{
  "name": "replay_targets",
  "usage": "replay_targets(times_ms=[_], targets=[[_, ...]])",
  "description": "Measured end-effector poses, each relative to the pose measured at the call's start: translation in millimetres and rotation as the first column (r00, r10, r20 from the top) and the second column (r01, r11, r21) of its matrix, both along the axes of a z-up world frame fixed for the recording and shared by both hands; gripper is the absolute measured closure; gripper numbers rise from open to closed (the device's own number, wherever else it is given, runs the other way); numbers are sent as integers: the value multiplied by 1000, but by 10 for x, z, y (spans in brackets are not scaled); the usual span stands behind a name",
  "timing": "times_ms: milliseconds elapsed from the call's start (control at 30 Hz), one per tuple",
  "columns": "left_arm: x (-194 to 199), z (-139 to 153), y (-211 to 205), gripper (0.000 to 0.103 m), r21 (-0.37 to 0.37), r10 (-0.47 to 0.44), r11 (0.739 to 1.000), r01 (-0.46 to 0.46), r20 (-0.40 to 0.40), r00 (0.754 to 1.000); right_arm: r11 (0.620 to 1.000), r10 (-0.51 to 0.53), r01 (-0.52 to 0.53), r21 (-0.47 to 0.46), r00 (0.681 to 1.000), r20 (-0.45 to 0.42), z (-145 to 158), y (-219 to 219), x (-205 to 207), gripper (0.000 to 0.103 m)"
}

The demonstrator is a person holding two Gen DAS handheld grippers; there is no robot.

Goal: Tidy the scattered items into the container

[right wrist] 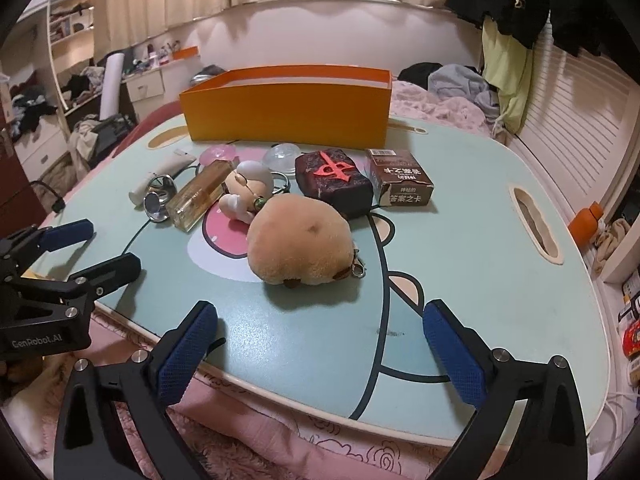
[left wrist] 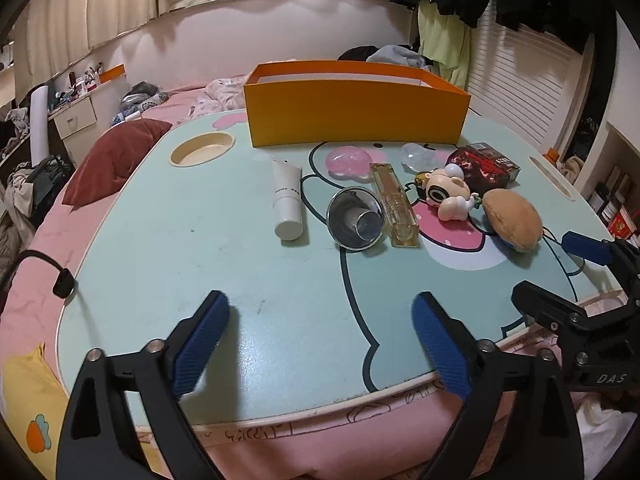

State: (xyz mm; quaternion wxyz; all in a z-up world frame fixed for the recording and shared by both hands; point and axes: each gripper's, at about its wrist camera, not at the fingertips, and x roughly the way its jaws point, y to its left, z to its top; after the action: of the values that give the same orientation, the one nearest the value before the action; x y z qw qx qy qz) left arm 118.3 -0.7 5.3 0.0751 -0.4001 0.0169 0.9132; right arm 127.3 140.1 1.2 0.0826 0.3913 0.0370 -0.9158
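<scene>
Items clustered mid-table, orange container behind them, none inside yet. Left tool and right tool both spread wide, empty. Best: right takes plush first, centred, squeezing gently.

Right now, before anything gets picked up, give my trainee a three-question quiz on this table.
1. True or false: the left gripper and right gripper are both open and empty.
2. Which item lies nearest the right gripper? A) white tube B) tan plush toy C) brown card box
3. Fill in: the scattered items are meant to go into the ______ box at the far side of the table.

Key: 1 true; 2 B; 3 orange.
</scene>
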Motion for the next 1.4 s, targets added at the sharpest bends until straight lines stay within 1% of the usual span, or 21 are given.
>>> replay_targets(times_ms=[1400], targets=[[48, -12, -6, 0, -1, 12, 1000, -12, -19, 1000, 1000, 4, -4, 6, 1000, 4, -15, -13, -16, 0]])
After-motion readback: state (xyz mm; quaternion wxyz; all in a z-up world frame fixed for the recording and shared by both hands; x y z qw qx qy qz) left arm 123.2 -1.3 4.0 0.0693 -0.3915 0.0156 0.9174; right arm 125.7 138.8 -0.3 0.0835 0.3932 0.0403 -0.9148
